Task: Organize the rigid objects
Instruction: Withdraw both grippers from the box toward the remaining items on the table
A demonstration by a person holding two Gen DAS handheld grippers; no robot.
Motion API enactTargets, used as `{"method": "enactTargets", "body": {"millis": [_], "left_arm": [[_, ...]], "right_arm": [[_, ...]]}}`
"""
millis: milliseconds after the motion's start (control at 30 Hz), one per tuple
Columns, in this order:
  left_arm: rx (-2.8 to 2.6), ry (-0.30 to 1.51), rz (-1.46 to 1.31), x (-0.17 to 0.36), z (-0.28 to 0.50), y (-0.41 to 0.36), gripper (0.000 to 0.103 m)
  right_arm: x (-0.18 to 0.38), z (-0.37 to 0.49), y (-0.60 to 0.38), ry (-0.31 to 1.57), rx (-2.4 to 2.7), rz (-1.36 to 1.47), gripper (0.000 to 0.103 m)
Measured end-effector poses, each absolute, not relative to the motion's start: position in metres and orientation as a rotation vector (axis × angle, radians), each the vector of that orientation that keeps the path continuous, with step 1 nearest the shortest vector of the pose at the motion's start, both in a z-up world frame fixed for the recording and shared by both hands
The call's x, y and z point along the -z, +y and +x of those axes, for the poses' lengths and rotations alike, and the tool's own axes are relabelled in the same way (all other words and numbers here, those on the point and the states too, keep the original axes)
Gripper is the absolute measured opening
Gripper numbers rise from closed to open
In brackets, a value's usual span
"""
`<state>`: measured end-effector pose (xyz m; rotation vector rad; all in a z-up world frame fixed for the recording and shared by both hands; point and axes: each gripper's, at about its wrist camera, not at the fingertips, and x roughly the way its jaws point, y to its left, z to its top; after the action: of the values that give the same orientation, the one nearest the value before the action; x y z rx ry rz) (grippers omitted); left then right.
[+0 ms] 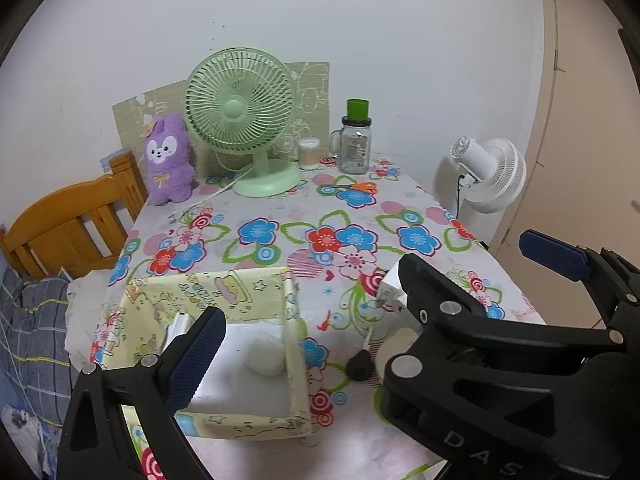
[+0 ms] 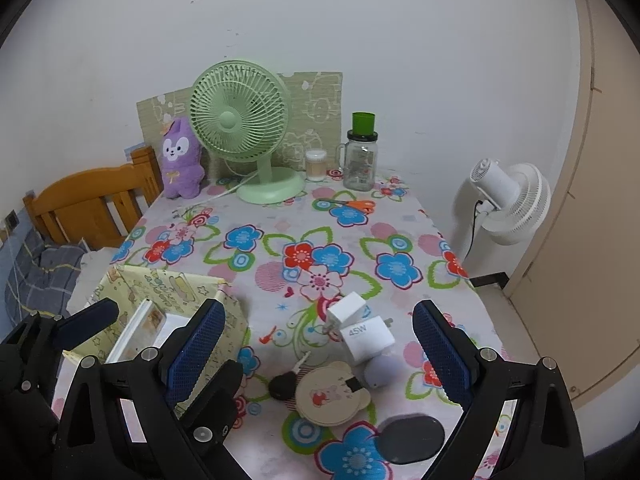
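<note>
A yellow box (image 2: 168, 300) sits open at the near left of the desk (image 2: 280, 224), which wears a flowered cloth. Inside the box, seen from the left wrist, lie a white roundish lump (image 1: 264, 354) and a flat white item (image 1: 178, 326) propped against its left wall. The left gripper (image 1: 304, 312) hangs over the box's near right corner, jaws spread wide with nothing between them; one blue pad is over the box, the other well off to the right.

Just right of the box lies a black-headed key (image 2: 282, 384). Right of that is a round beige mirror (image 2: 330, 396) with a cartoon print, touching a pale lilac blob (image 2: 380, 370). Behind these, two white chargers (image 2: 356, 324) lie together, one marked 45W. Nearest the camera, right of the box, is a dark oval pad (image 2: 412, 438).

The right gripper (image 2: 316, 352) hovers above this cluster, jaws wide apart and holding nothing.

Far behind the box stand a purple plush (image 2: 180, 160), a green fan (image 2: 240, 128), a small tub (image 2: 316, 165), a jar (image 2: 360, 160) and orange scissors (image 2: 354, 205).
</note>
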<state>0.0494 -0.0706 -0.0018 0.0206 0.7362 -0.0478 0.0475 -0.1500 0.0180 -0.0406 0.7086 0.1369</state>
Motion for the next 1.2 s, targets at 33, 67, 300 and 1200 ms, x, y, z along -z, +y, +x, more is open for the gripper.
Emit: {"method": "enactTargets", "body": {"millis": [33, 67, 300, 1200], "left_arm": [[0.05, 0.737, 0.021, 0.002, 0.05, -0.072, 0.1], [0.053, 0.737, 0.02, 0.002, 0.05, -0.074, 0.1], [0.071, 0.735, 0.018, 0.007, 0.05, -0.088, 0.1], [0.118, 0.76, -0.013, 0.048, 0.05, -0.132, 0.1]], "right_arm": [[-0.018, 0.048, -0.152, 0.709, -0.135, -0.04, 0.097], [-0.017, 0.048, -0.154, 0.711, -0.134, -0.038, 0.097], [-0.013, 0.046, -0.169, 0.715, -0.125, -0.026, 0.097], [0.023, 0.035, -0.214, 0.722, -0.092, -0.05, 0.097]]}}
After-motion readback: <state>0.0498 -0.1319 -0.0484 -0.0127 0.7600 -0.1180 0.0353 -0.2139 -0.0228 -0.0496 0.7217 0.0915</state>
